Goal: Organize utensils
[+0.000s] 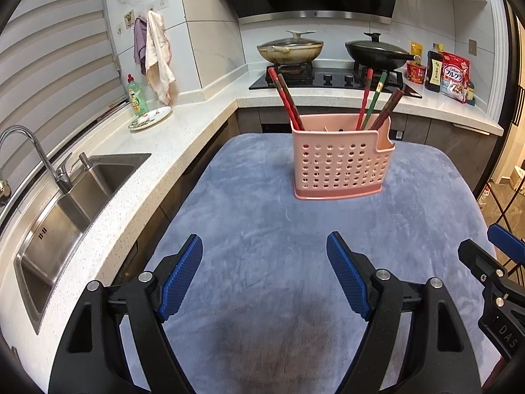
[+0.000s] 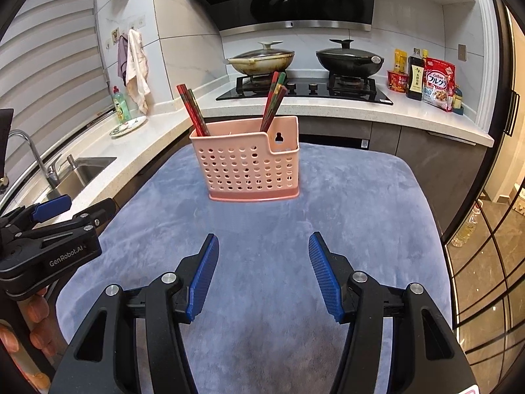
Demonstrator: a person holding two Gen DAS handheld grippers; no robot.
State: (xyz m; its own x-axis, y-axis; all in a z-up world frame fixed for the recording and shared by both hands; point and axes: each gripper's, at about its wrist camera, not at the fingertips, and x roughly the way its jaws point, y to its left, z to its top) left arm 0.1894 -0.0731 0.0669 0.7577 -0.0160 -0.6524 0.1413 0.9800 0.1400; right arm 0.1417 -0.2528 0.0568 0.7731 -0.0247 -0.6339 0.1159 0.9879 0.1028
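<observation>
A pink perforated utensil basket stands upright on a blue cloth-covered table; it also shows in the right wrist view. Several red and green chopsticks stand in it, some at its left end and some towards its right. My left gripper is open and empty, well short of the basket. My right gripper is open and empty, also short of the basket. Each gripper shows at the edge of the other's view.
A white counter with a steel sink and faucet runs along the left. A plate and soap bottle sit on it. Behind are a gas hob with two lidded pans, and bottles and food packets.
</observation>
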